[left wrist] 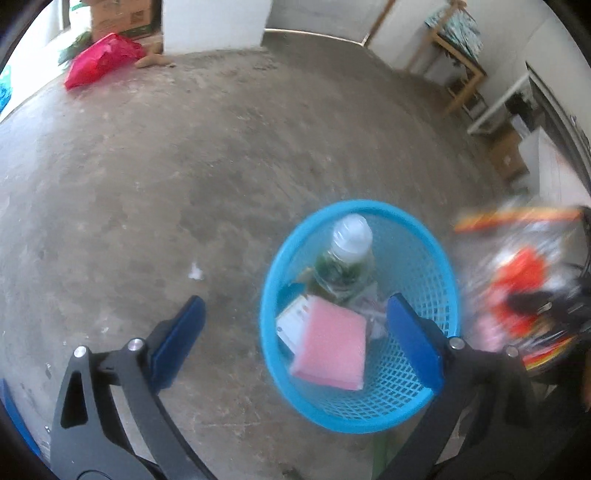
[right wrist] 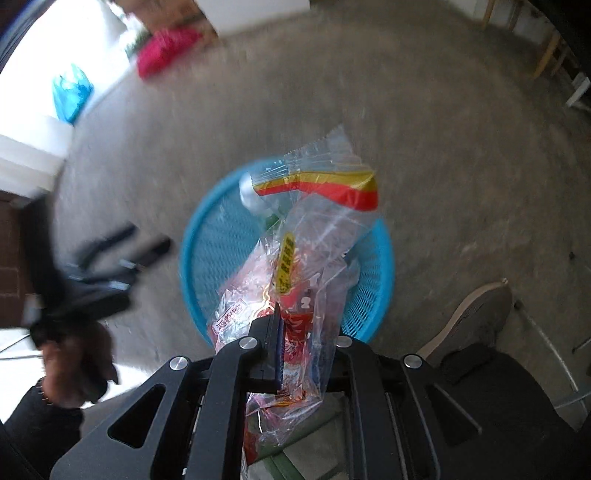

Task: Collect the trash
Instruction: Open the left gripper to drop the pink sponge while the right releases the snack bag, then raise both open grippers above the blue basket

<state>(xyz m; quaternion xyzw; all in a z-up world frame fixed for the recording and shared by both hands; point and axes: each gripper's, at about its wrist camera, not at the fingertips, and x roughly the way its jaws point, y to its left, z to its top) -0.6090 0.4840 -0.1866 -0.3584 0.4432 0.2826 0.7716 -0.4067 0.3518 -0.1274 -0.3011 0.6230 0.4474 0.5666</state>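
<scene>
My right gripper (right wrist: 295, 347) was clamped tight on the crinkled clear plastic wrapper with red and yellow print (right wrist: 295, 258), held above the round blue mesh plastic basket (right wrist: 373, 273) — so it would fall in. My left gripper (left wrist: 295, 350) hung wide open and empty over the basket, clear of the pink sponge (left wrist: 332, 347) and clear plastic bottle (left wrist: 347, 254) already inside.

bare storeroom, concrete floor (left wrist: 221, 155), cardboard box (left wrist: 122, 18)

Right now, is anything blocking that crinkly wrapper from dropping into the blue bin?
Nothing visible does. The right gripper holds the plastic wrapper over the open blue basket, which has a bottle and pink pad inside, with room left.
</scene>
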